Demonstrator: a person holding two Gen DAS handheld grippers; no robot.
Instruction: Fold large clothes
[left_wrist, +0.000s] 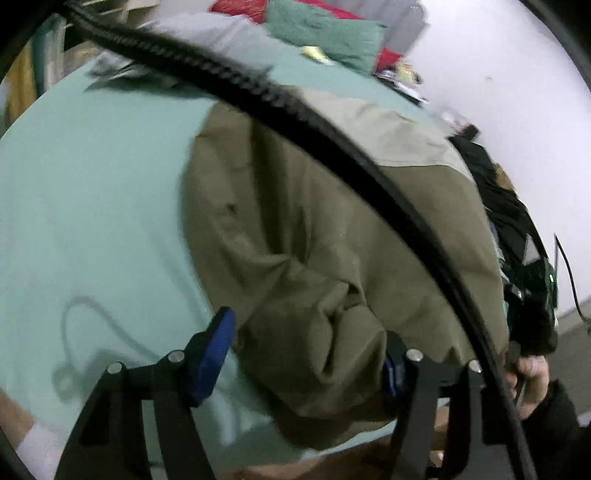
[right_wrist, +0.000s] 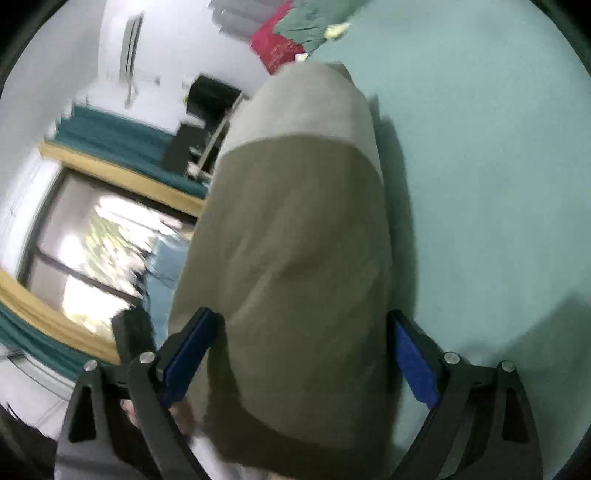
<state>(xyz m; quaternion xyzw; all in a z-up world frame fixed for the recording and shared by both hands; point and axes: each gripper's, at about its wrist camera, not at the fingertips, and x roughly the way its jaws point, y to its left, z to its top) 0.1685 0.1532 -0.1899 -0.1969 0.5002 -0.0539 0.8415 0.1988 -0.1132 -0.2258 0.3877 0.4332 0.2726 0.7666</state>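
Observation:
An olive-brown garment (left_wrist: 332, 229) with a paler beige band lies on the mint-green bed sheet (left_wrist: 92, 206). My left gripper (left_wrist: 306, 354) is open, its blue pads (left_wrist: 212, 354) on either side of a bunched fold of the garment at its near edge; the right pad is mostly hidden by cloth. In the right wrist view the same garment (right_wrist: 295, 240) runs as a long folded strip away from me. My right gripper (right_wrist: 303, 354) is open and straddles the strip's near end, blue pads (right_wrist: 413, 362) wide apart on both sides.
A thick black cable (left_wrist: 280, 103) arcs across the left view. A pile of red, green and grey clothes (left_wrist: 325, 33) lies at the far end of the bed. The other hand and gripper body (left_wrist: 532, 332) are at right. A window (right_wrist: 92, 251) and dark furniture (right_wrist: 207, 110) are left of the bed.

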